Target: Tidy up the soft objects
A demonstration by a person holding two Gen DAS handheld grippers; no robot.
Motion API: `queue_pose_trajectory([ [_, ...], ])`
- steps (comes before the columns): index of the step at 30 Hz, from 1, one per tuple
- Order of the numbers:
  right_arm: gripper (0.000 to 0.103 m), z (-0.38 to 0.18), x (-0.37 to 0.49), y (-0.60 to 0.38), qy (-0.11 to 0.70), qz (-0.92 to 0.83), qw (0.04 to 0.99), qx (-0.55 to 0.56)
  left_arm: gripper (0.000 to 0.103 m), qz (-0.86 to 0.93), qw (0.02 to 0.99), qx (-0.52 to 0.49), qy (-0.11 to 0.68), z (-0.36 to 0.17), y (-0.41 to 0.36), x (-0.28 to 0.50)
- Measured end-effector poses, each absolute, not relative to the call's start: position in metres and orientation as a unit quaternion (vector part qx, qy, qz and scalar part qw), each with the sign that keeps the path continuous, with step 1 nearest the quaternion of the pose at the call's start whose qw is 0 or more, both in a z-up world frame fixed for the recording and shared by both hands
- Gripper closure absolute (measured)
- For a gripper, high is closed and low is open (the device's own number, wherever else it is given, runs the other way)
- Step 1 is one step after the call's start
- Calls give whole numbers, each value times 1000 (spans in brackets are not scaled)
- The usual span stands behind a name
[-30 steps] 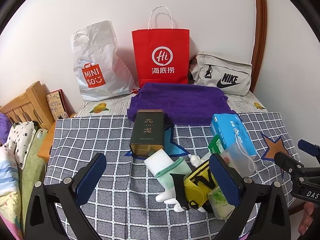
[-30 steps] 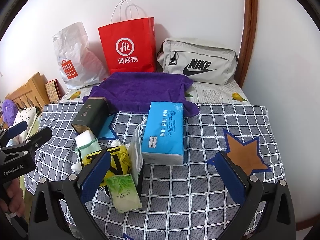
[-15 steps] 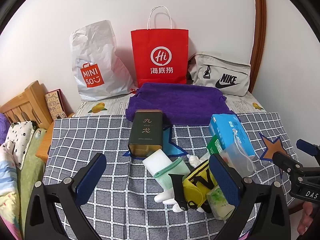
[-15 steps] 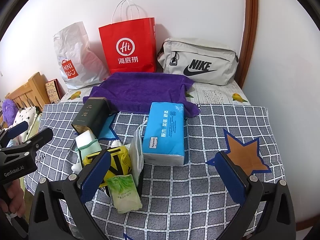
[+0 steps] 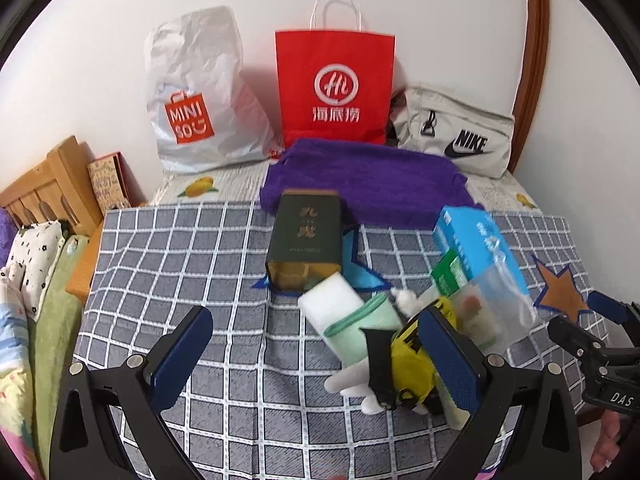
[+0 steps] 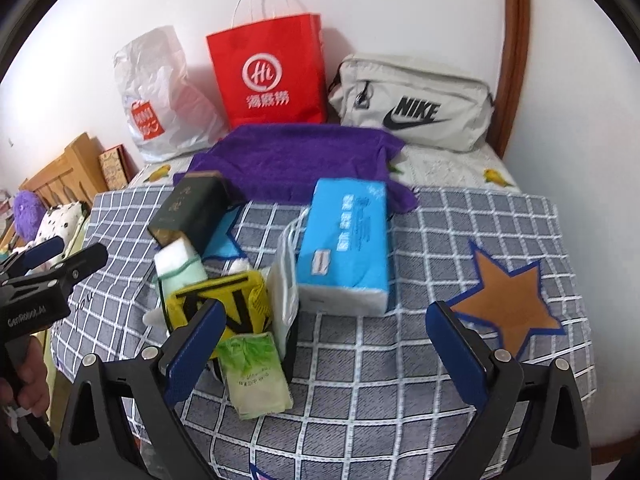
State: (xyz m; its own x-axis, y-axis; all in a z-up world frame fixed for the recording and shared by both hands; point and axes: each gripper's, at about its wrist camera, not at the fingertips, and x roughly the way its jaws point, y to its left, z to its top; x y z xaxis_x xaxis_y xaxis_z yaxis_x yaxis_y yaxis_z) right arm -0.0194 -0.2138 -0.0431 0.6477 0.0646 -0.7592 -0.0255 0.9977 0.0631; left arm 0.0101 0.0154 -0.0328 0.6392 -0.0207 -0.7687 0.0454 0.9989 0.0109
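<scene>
Both grippers are empty with jaws spread wide: the left gripper hovers over bare checked cloth beside the pile, and the right gripper hangs just short of the pile's near edge. Compared with a second ago, both views have closed in slightly on the table and tilted, the right one more so; no object has shifted. The soft items remain heaped at the cloth's near centre: a yellow pouch, a green tissue packet in front of it, a white sponge in mint mesh, a clear drawstring bag, and the blue tissue pack alongside. The dark tea tin lies behind them, touching the sponge. A white plush piece appears to lie under the pouch, though motion blur prevents certainty. Judgement: sorting has not begun; the approach is underway, and the green packet is the likeliest first pick for the right gripper.
</scene>
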Motion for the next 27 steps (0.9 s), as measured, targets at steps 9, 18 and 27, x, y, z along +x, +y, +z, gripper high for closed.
queue_pose_trajectory([
  [9, 40, -81, -2, -192, 439, 71, 896, 16, 0, 1, 900, 23, 434, -58, 28, 12],
  [18, 96, -96, 12, -191, 423, 90, 901, 33, 0, -7, 895, -9, 446, -81, 33, 20],
  [27, 99, -82, 1, -205, 400, 94, 911, 44, 2, -63, 890, -20, 451, -91, 20, 17],
])
